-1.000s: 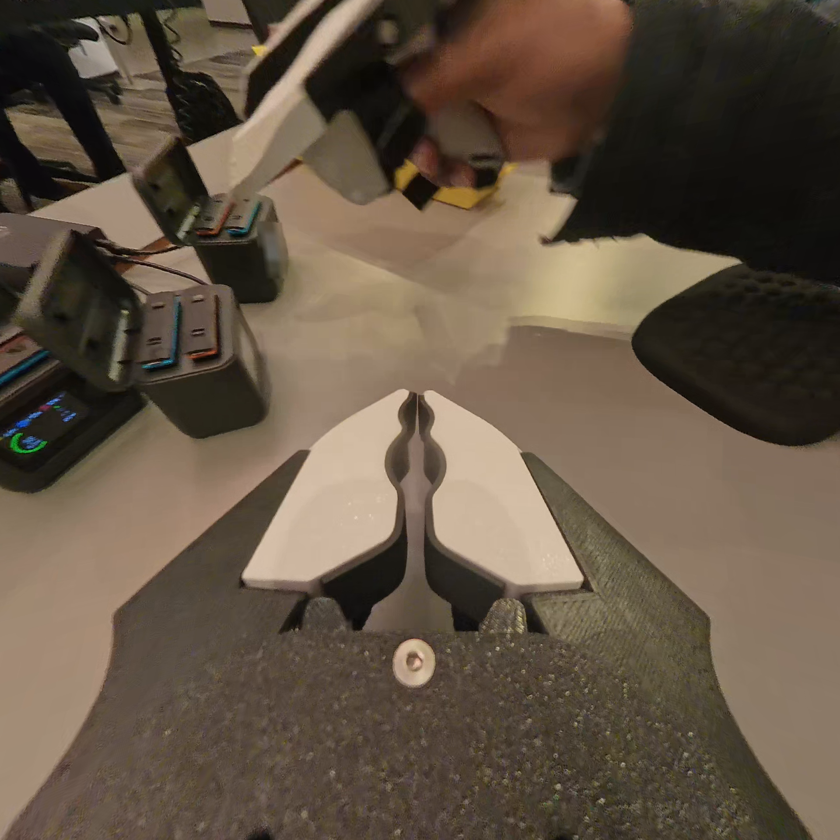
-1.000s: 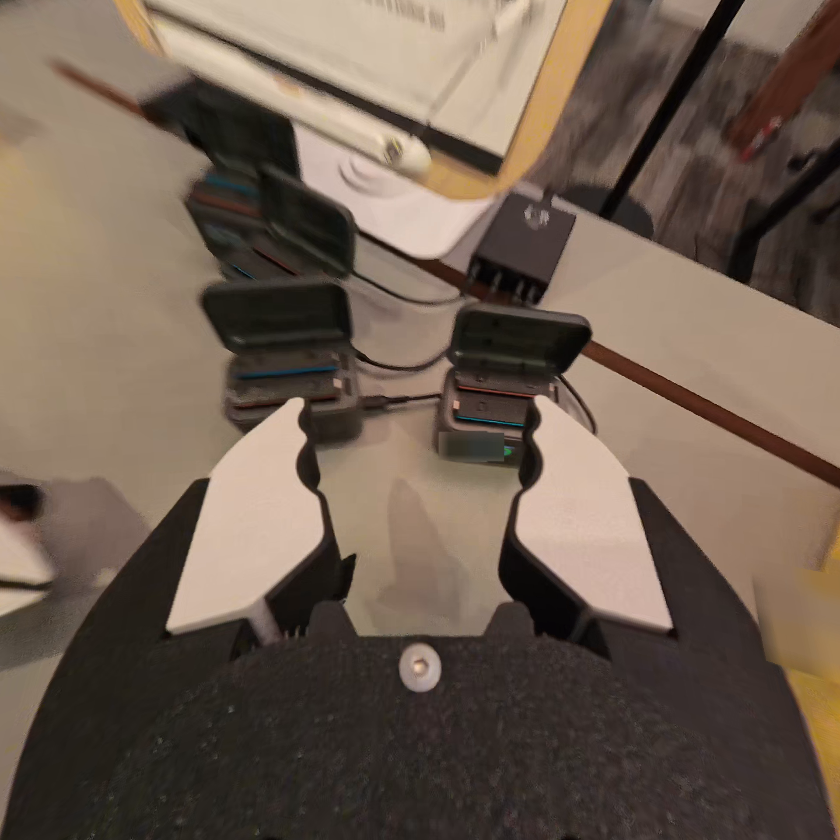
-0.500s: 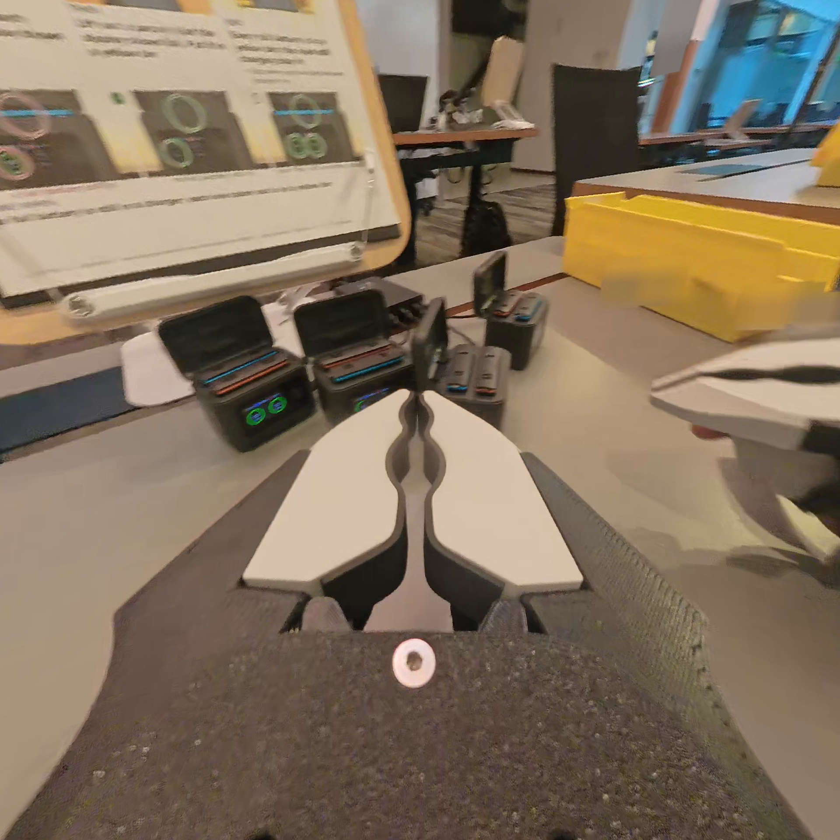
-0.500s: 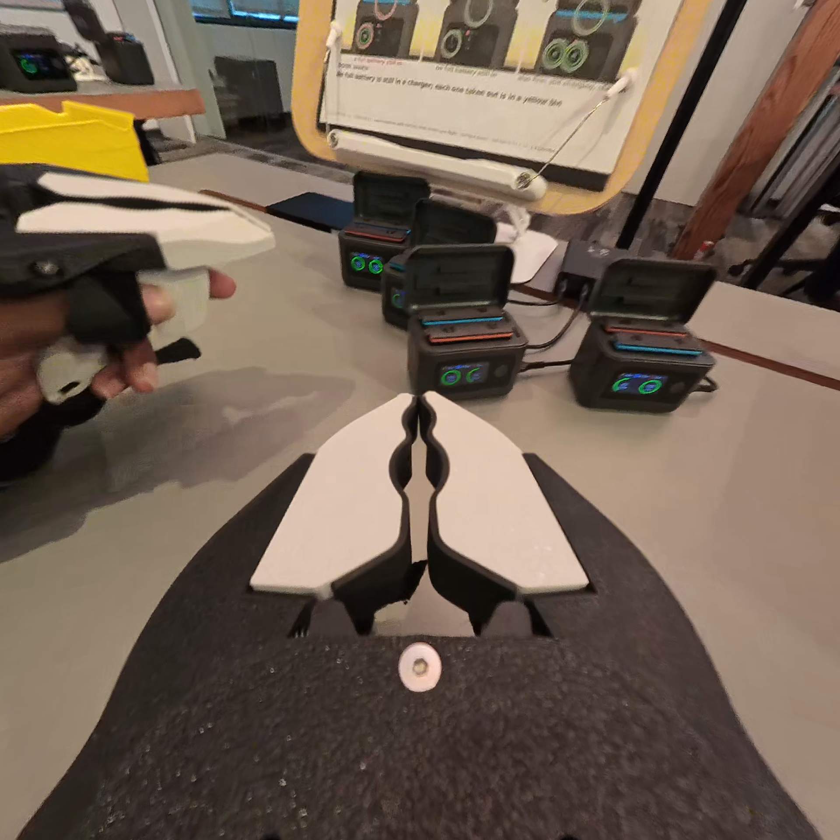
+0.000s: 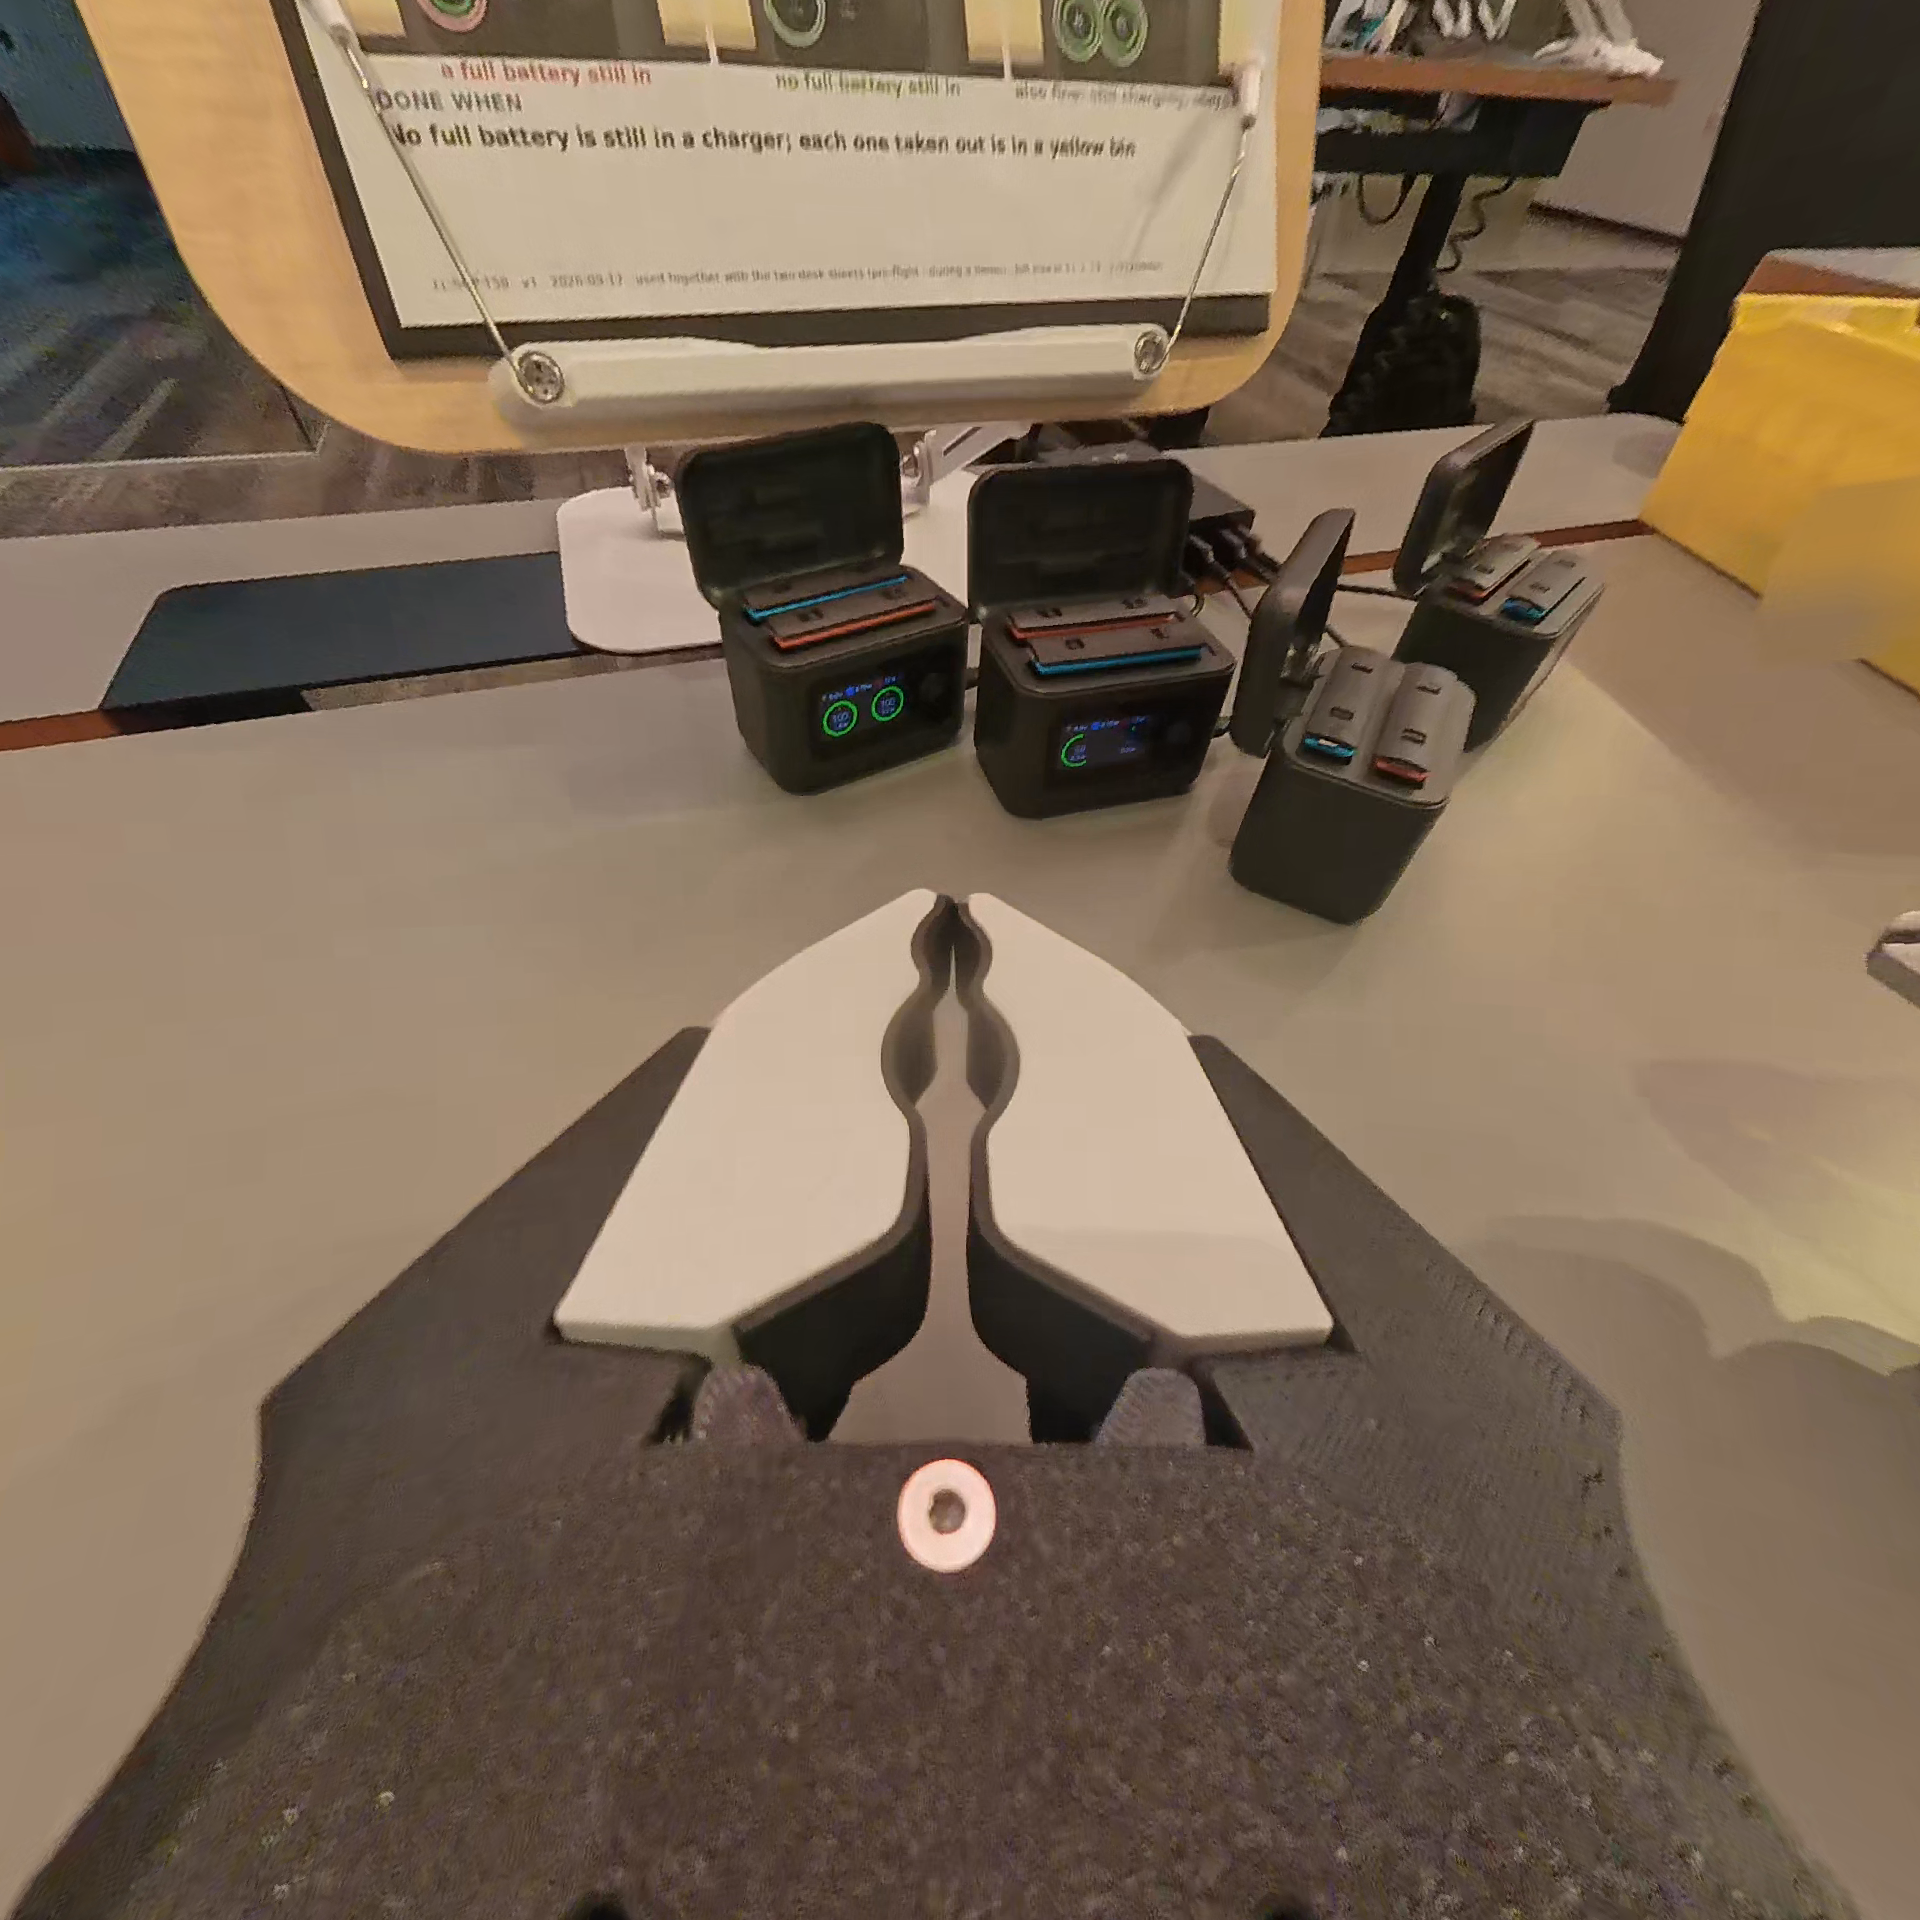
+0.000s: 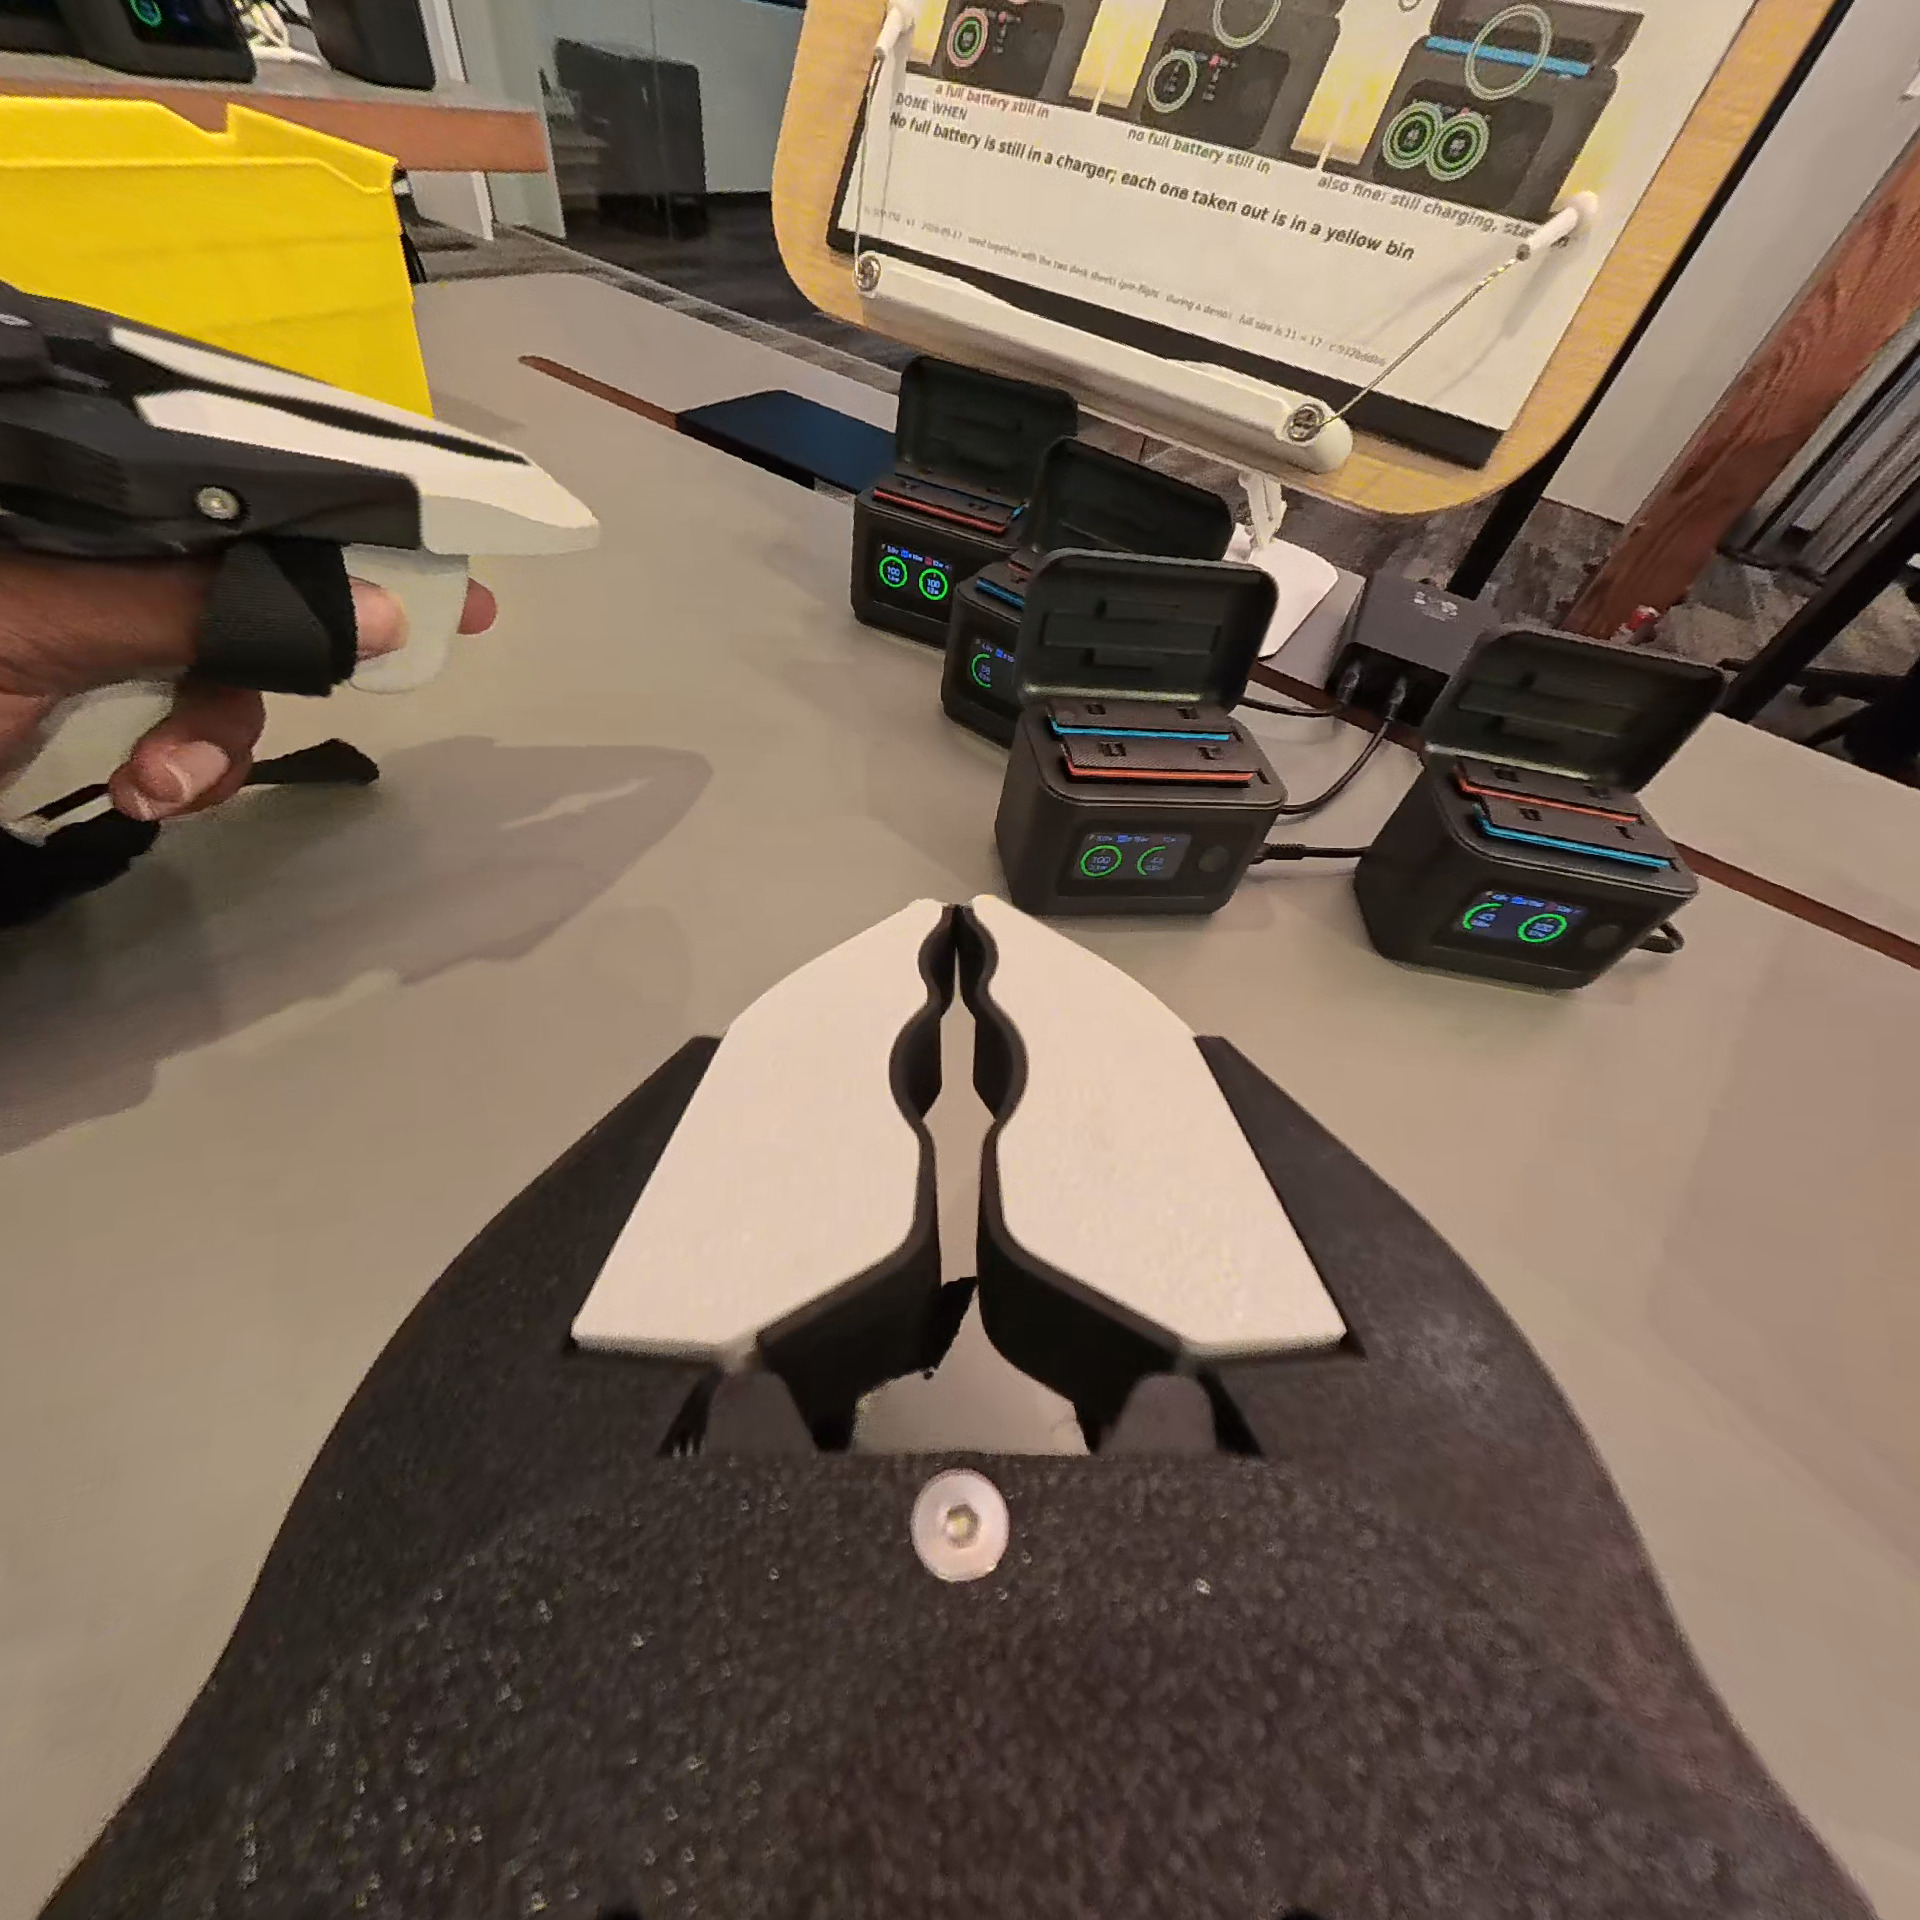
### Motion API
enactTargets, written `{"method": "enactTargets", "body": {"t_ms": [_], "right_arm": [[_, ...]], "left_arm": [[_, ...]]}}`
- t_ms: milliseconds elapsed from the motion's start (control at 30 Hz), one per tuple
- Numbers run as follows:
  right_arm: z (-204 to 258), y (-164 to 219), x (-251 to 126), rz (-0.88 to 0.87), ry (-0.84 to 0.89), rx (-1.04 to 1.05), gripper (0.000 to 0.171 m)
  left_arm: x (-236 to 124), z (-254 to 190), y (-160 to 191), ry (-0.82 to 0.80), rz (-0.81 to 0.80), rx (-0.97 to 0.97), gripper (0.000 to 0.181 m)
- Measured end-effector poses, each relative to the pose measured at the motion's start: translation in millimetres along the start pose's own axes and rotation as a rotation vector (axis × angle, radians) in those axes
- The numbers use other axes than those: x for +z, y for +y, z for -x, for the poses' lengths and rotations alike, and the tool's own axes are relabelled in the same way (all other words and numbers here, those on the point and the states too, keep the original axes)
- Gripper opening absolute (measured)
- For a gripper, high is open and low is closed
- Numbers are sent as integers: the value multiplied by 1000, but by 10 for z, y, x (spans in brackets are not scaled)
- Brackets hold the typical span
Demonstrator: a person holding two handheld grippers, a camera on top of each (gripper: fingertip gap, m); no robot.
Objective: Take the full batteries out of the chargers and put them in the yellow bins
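Note:
Several black chargers with open lids stand in a row on the grey table, each holding two batteries with red and blue edges. In the left wrist view the leftmost charger (image 5: 847,665) shows two full green rings; another charger (image 5: 1101,696) stands beside it. In the right wrist view a charger (image 6: 1138,790) is straight ahead and another charger (image 6: 1527,873) is to its right. My left gripper (image 5: 951,909) is shut and empty above the table. My right gripper (image 6: 954,914) is shut and empty. A yellow bin (image 6: 208,239) stands far left; another yellow bin (image 5: 1808,478) shows at the right.
A wooden-framed instruction board (image 5: 779,208) on a white stand rises behind the chargers. A black power hub (image 6: 1403,634) with cables sits behind them. The left gripper held by a hand (image 6: 260,520) shows at the left of the right wrist view. The gap from one gripper's tips to the other's is roughly 15 cm.
Both grippers have swung round and now face the row of chargers. My right gripper has gone from open to shut. The views have steadied closer to the chargers.

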State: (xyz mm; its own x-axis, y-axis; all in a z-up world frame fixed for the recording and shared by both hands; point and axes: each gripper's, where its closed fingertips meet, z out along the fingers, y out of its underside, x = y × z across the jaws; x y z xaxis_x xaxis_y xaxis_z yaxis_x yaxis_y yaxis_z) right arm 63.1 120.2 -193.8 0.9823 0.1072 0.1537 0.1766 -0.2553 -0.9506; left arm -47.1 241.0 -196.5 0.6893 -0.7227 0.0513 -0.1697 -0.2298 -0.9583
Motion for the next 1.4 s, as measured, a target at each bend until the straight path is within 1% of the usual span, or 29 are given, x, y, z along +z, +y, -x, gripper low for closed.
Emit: {"method": "enactTargets", "body": {"t_ms": [367, 700, 1067, 1400], "right_arm": [[107, 75, 34, 40, -33, -5, 0], [114, 94, 43, 48, -30, -29, 0], [79, 79, 40, 42, -20, -26, 0], [73, 82, 43, 43, -24, -18, 0]], "left_arm": [[80, 69, 170, -112, 80, 56, 0], [173, -16, 108, -204, 77, 164, 0], [362, -28, 30, -238, 72, 155, 0], [394, -84, 3, -218, 57, 160, 0]]}}
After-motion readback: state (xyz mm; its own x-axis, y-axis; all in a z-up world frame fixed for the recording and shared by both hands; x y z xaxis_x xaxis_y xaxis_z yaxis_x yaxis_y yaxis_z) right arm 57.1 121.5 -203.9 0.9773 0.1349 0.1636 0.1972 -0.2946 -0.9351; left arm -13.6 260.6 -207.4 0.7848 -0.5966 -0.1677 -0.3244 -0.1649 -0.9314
